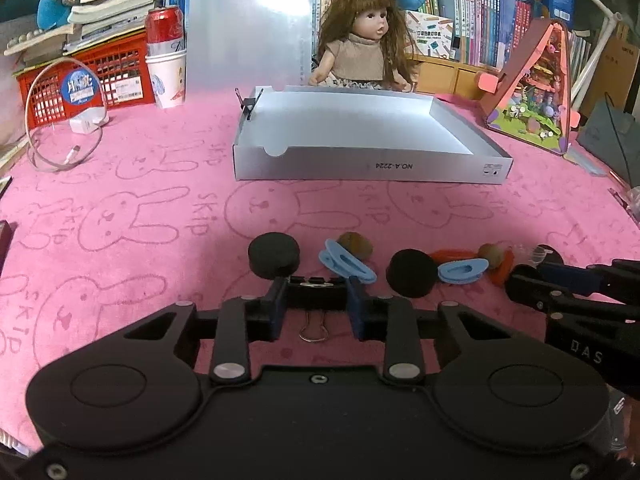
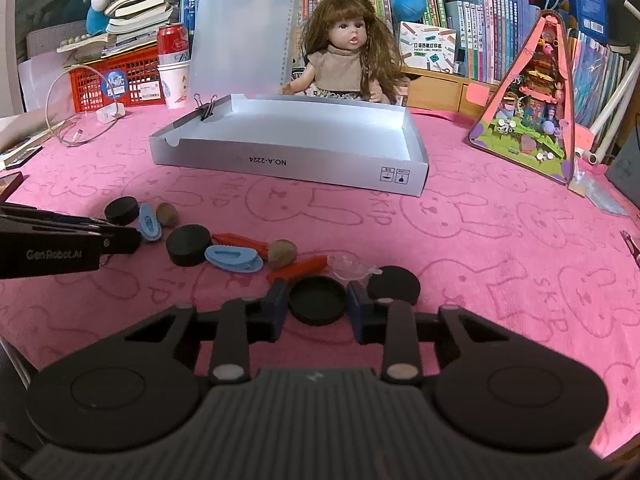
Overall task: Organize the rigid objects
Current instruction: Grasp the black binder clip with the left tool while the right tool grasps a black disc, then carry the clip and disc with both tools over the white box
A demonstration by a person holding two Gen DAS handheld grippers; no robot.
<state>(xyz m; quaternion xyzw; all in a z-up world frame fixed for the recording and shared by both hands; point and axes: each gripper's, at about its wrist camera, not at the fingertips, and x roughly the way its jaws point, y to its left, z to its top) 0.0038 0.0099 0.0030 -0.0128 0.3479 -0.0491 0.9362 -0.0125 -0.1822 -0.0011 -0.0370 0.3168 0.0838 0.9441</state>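
Left tongs [image 1: 316, 298] pinch a black metal binder clip [image 1: 313, 285] between blue-padded fingers [image 1: 355, 300]; the clip's long axis runs crosswise between the pads, its wire handle [image 1: 313, 330] pointing back toward the camera, low over the pink rabbit-print cloth on the table [image 1: 140, 200]. Right tongs [image 2: 318, 300] pinch a black round lid [image 2: 318, 299] lying flat, hollow side up, pads touching its rim on both sides. Near the tongs a loose row of small things stretches left to right: black discs [image 2: 189, 245], light-blue plastic clips [image 2: 234, 259], brown nuts [image 2: 282, 253], orange-red strips [image 2: 298, 269] and a clear plastic piece [image 2: 350, 267]. Another black disc [image 2: 394, 284] lies just beside the right pad. Beyond the row, across a bare band of cloth, stands a shallow white cardboard tray [image 2: 280, 162], long side facing the tongs, with a second black binder clip [image 2: 206, 110] clamped upright on its left wall. A long-haired doll [image 2: 348, 60] sits behind the tray's far wall.
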